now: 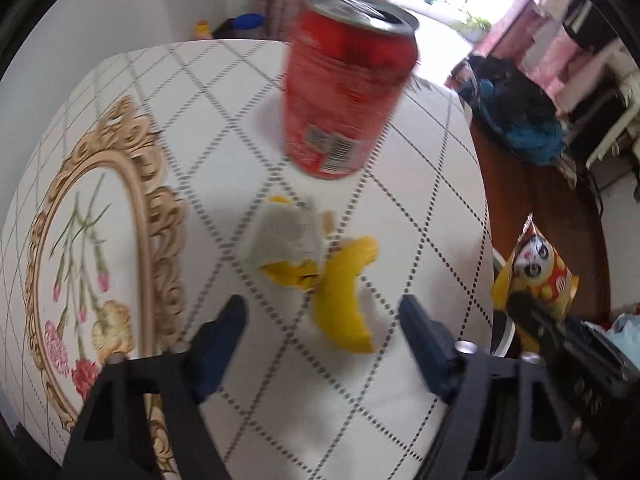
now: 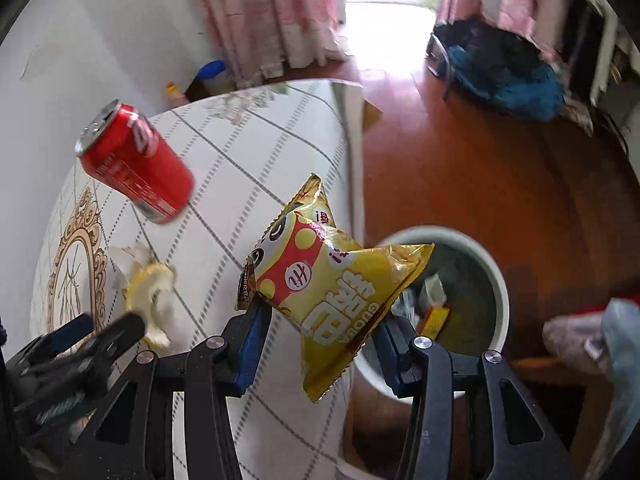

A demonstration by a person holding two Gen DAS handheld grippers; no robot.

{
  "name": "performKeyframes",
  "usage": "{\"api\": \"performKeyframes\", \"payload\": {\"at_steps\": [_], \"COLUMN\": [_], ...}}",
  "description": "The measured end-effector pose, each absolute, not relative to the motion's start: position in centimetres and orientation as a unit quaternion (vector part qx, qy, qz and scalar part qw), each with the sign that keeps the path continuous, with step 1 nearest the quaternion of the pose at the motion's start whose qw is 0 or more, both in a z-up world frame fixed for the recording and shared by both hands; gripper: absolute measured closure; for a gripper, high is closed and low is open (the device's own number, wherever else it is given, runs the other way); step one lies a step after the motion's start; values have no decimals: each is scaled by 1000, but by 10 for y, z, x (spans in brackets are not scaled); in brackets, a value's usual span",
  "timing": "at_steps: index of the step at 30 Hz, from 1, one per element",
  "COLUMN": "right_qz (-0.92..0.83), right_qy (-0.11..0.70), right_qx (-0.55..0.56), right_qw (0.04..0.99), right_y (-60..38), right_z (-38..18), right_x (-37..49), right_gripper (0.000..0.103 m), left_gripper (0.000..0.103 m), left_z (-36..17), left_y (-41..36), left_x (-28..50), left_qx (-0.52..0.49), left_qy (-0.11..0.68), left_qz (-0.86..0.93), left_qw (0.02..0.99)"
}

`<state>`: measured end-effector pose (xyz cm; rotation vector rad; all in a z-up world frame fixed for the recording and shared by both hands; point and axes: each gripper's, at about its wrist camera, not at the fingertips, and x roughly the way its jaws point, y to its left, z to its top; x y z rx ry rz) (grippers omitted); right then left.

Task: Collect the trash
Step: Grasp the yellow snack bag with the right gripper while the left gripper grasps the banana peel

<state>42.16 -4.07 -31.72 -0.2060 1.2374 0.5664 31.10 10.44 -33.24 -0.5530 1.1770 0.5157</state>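
A red soda can (image 1: 348,96) stands on the white table (image 1: 432,184). Nearer to me lies a yellow banana peel (image 1: 344,292) with a crumpled white scrap (image 1: 288,236) beside it. My left gripper (image 1: 322,320) hangs over the peel, open; the peel lies between its fingers, and the pads are clear of it. My right gripper (image 2: 320,340) is shut on a yellow snack bag (image 2: 336,284), held at the table's edge. To its right, on the floor, is a round white bin (image 2: 496,280), and the bag's corner reaches over its rim. The can (image 2: 136,160) and peel (image 2: 152,288) also show there.
The tablecloth has a diamond grid and a gold-framed flower print (image 1: 92,240) at the left. The bin holds small cartons (image 2: 434,304). A chair with blue clothes (image 2: 508,80) stands on the wooden floor (image 2: 480,168). Pink curtains (image 2: 272,12) and bottles (image 2: 212,76) line the far wall.
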Motion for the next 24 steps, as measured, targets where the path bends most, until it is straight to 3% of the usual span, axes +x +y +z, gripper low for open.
{"api": "performKeyframes", "payload": {"at_steps": [1, 2, 6, 24], "right_qz": [258, 255, 251, 275], "right_qy": [575, 578, 580, 524], "right_qx": [-92, -90, -79, -25], "right_qw": [771, 770, 771, 806], "right_y": [-43, -46, -54, -96], "right_z": [-319, -321, -322, -245], "right_x": [423, 423, 425, 422], "right_gripper": [52, 52, 53, 54], "left_gripper": [63, 73, 94, 95], "left_z": [-334, -336, -331, -243], "left_y": [103, 101, 98, 60], "left_x": [314, 317, 319, 296], "left_qx": [-248, -241, -220, -170], "left_qy": [546, 549, 548, 471], "left_qz": [237, 236, 237, 205], "left_qw": [765, 765, 771, 841]}}
